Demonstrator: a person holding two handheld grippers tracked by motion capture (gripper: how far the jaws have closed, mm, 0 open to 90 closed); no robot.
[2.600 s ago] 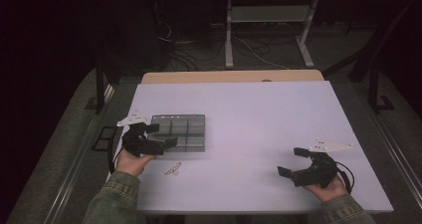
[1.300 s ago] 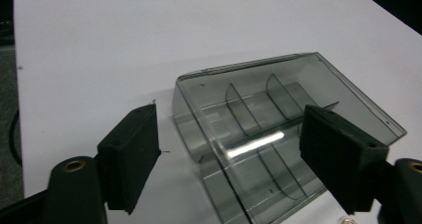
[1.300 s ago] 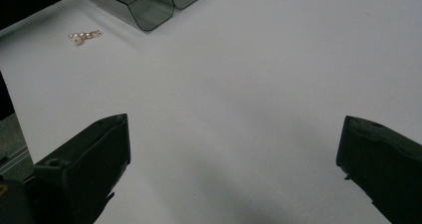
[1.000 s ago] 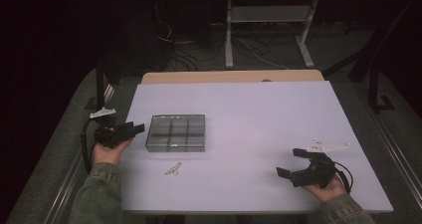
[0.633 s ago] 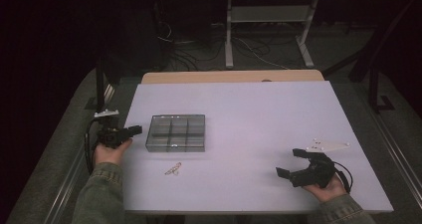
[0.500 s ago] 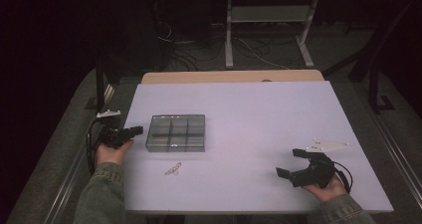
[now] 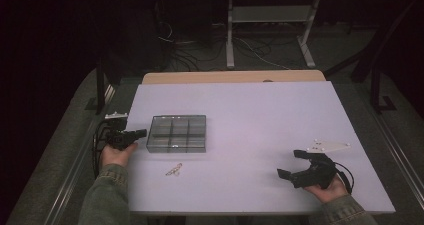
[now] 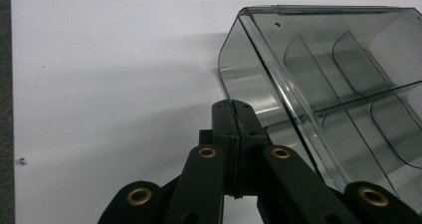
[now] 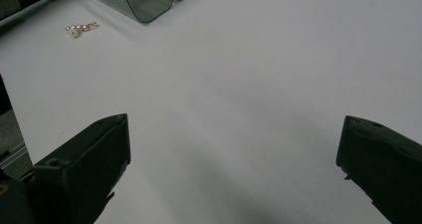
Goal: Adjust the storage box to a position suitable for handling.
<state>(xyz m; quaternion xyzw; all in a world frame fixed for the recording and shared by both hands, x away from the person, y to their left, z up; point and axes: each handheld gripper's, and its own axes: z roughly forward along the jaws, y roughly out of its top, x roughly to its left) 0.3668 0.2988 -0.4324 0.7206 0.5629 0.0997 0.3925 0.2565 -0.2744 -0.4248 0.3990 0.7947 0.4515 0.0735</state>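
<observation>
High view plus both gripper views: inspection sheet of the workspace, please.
Surface: white table, bare across the middle.
Job's things: clear compartment box, empty; small pearl trinket lying in front of it.
Clutter: nothing seen.
Grippers: left claw shut on nothing, its tips beside the box's left wall; right claw open, empty, above the table.
Cables: black leads at both claws; a tangle on the floor.
Surroundings: dark floor, white stand.

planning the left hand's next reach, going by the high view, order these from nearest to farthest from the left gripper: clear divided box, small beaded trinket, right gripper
1. The clear divided box, just right of the shut left gripper, its near wall by the jaw tips.
2. The small beaded trinket, on the table in front of the box, toward the person.
3. The right gripper, far across at the table's right, jaws open.
</observation>
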